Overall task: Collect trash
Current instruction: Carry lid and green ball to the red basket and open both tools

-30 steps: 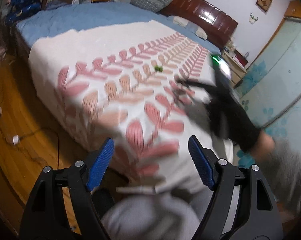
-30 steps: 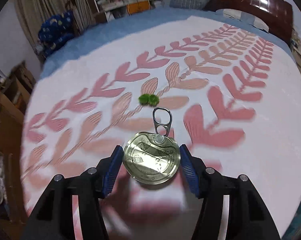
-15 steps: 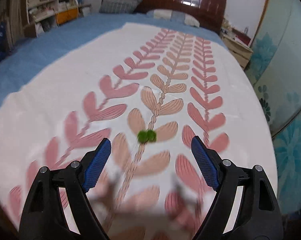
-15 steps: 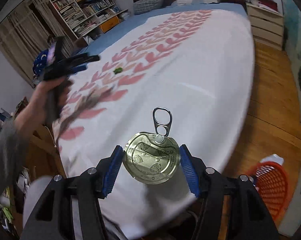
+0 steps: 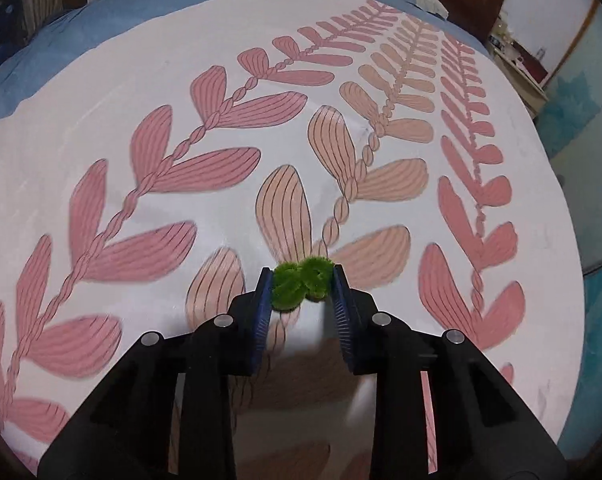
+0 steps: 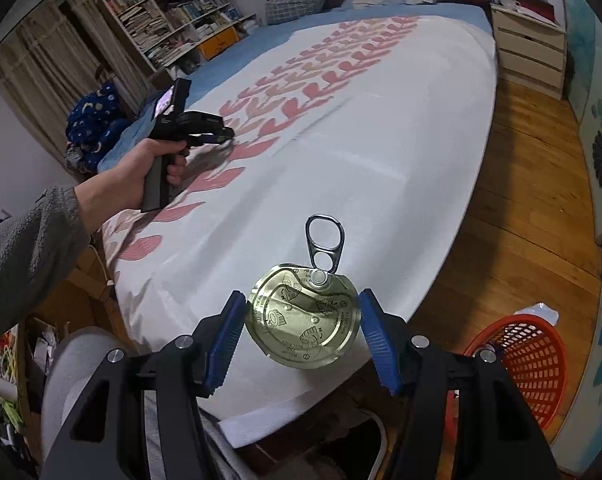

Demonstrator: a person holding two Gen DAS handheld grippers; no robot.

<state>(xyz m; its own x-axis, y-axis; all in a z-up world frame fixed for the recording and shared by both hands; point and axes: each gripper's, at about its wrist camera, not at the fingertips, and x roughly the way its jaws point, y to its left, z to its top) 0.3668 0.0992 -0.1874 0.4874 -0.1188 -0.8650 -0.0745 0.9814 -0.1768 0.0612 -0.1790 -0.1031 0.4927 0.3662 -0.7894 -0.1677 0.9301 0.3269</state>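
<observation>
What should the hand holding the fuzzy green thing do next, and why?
Probably lift it off the bed. The left tool has just been closing, and its blue pads now squeeze the fuzzy green thing, which sits on the bedspread. The right tool already holds the can lid near the red basket.

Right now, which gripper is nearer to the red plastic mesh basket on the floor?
Right. The right gripper, holding a round gold can lid, is past the bed's edge, with the red plastic mesh basket nearby. The left gripper is over the bed, fingers closing on green fuzzy scrap.
</observation>
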